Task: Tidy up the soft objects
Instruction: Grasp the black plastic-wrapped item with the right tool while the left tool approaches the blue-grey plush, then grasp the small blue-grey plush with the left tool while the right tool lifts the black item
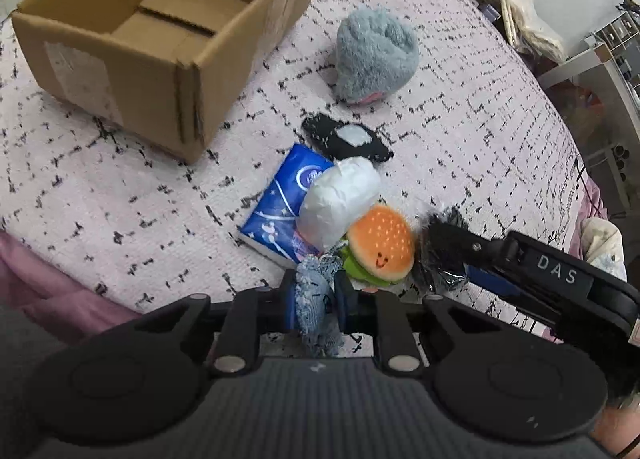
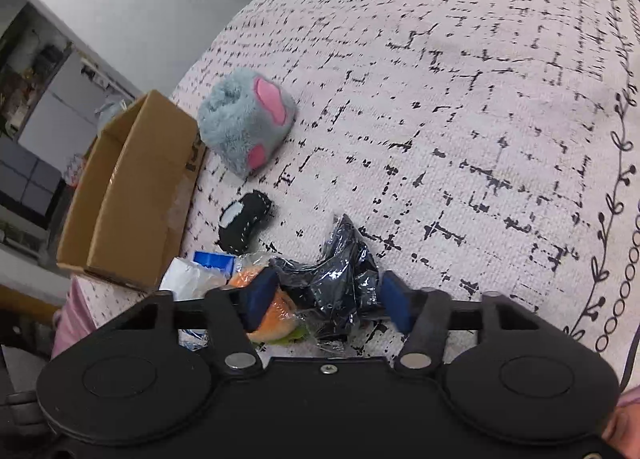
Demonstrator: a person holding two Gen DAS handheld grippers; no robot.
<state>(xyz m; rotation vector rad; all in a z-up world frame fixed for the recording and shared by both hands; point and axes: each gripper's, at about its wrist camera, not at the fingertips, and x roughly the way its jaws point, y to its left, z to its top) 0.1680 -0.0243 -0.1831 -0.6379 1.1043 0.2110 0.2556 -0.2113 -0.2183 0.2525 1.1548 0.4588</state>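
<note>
My left gripper (image 1: 316, 299) is shut on a blue denim scrap (image 1: 314, 299), just above the cloth. In front of it lie a burger plush (image 1: 380, 249), a white wrapped bundle (image 1: 340, 203), a blue tissue pack (image 1: 280, 203), a black sock (image 1: 346, 139) and a grey paw plush (image 1: 374, 55). My right gripper (image 2: 326, 299) is open, its pads on either side of a black plastic-wrapped bundle (image 2: 340, 267), also in the left wrist view (image 1: 440, 251). The burger plush (image 2: 272, 315) lies under its left finger (image 2: 260, 297). The paw plush (image 2: 246, 123) and sock (image 2: 244, 225) lie beyond.
An open, empty cardboard box (image 1: 160, 43) stands at the far left on the pink patterned cloth (image 1: 460, 119); it also shows in the right wrist view (image 2: 132, 195). Shelves and clutter (image 1: 600, 59) lie past the table's right edge.
</note>
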